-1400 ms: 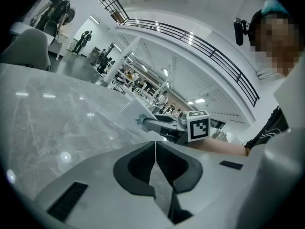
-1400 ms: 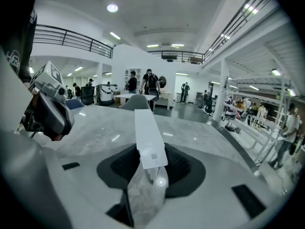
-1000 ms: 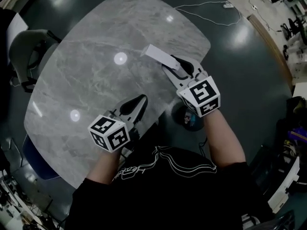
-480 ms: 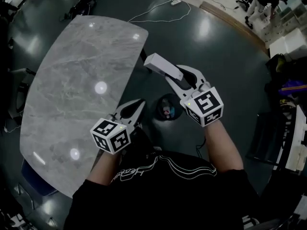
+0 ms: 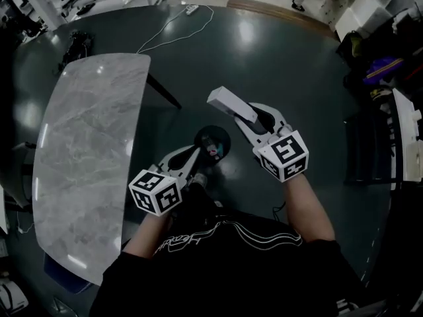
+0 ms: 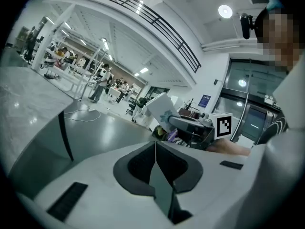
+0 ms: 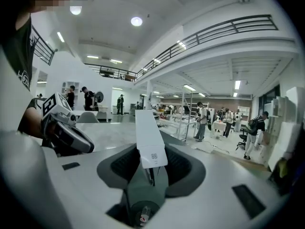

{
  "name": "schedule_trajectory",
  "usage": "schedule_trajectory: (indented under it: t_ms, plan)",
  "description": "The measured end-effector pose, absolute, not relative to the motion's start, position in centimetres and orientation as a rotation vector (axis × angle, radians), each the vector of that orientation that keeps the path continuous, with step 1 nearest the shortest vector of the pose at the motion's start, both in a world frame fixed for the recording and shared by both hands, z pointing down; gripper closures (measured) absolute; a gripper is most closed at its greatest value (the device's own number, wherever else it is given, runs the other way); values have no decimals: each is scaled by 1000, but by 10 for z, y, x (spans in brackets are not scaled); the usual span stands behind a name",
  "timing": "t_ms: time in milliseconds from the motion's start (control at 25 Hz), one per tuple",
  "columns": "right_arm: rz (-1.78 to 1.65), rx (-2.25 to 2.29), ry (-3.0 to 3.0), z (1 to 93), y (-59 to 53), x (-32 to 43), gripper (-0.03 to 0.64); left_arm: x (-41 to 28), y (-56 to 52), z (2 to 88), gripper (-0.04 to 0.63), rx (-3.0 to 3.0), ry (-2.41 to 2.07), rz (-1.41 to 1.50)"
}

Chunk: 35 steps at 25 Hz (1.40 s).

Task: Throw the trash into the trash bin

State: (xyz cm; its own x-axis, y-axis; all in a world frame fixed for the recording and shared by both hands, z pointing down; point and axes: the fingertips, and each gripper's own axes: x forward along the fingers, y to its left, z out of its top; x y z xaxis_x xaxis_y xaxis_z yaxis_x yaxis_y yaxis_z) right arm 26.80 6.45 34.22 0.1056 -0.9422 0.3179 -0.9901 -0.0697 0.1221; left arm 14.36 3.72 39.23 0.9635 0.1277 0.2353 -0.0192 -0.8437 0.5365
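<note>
In the head view my right gripper (image 5: 243,116) is shut on a long white box (image 5: 228,103) that sticks out ahead of its jaws over the dark floor. A round dark trash bin (image 5: 213,144) with bits of rubbish inside stands on the floor between the two grippers. The left gripper (image 5: 193,152) is shut and empty, its tips just left of the bin. The right gripper view shows the box (image 7: 148,137) clamped between the pads, with the bin (image 7: 140,213) low between the jaws. The left gripper view shows its jaws (image 6: 155,147) pressed together and the box (image 6: 162,111) ahead.
The grey marble table (image 5: 86,137) stands at the left, one dark leg (image 5: 164,91) slanting toward the bin. A white cable (image 5: 175,22) lies on the floor at the back. Dark bags and white furniture (image 5: 404,127) crowd the right edge. People stand far off in the hall.
Both grippers have swung off the table and out over the floor. The table has slid to the left of the view, and the bin now lies between the grippers. The box stays gripped.
</note>
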Motion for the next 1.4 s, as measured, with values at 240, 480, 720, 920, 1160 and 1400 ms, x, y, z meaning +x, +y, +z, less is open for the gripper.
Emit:
schedule_trajectory:
  t_ms: [240,480,720,920,1160,1400]
  plan:
    - [332,2152,-1838,374,89,291,443,165,49,415,581,2517,139,436]
    - [516,2181,-1785,429,83,309,443,180,37,460,581,2450,175,576]
    - [783,2197,-1724,513,71,329,443,192,0,527,589,2350,137,717]
    - [1035,2172,-1650,602,60,335,443,201,-23,585,589,2223,128,781]
    - [1323,2048,-1557,717,48,327,443,199,-39,654,589,2081,115,924]
    - [1571,1868,-1449,811,53,319,443,191,-52,683,589,2017,138,1045]
